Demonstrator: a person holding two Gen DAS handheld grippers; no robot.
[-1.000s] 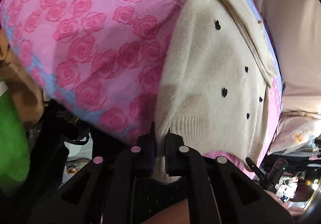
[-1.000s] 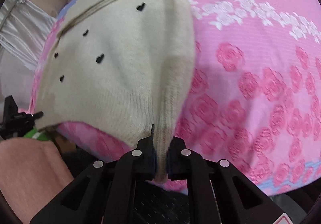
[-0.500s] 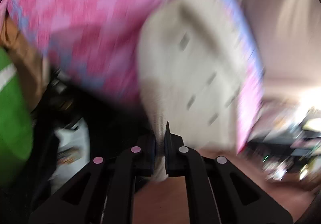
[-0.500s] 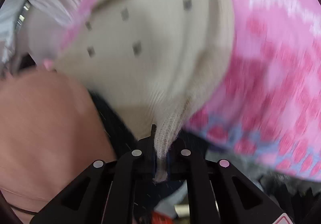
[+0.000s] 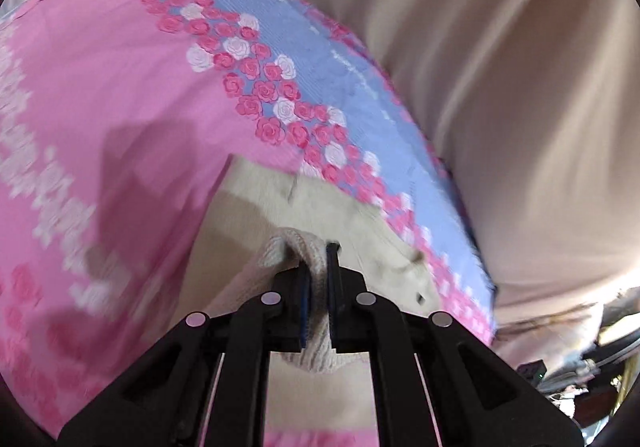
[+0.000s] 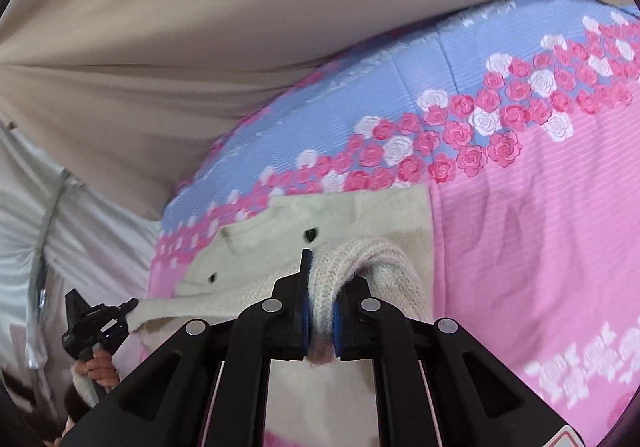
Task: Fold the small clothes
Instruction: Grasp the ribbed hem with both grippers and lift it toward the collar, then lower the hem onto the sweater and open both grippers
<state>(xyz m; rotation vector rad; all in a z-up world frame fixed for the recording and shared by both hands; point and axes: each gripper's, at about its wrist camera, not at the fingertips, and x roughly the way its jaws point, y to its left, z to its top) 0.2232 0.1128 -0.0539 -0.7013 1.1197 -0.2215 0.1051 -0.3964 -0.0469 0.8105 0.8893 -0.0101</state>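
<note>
Mid-fold step: both tongs were carrying the ribbed hem of the cream sweater point(image 6: 352, 215) up over its own body, toward the far end. The left tongs point(image 5: 316, 279) were clamped narrow on a bunched ribbed edge; the right tongs point(image 6: 322, 303) were likewise pinched on a thick roll of rib knit. The left tongs also showed in the right view point(image 6: 100, 323), gripping the sweater's other corner.

The sweater lay on the bed, on a pink bedspread point(image 6: 540, 227), its upper part flat near the blue band with roses point(image 5: 312, 59).

Next move, as I judged it: lower the hem evenly onto the upper half, line up the edges, then let go with both together.

Materials: soft thick knit, ribbed hem, small black heart-like dots point(image 6: 309, 234); limp, likely to sag and bunch. Bedspread thin, faintly ribbed, printed. Beige draped cloth point(image 5: 500, 67) hung behind.
</note>
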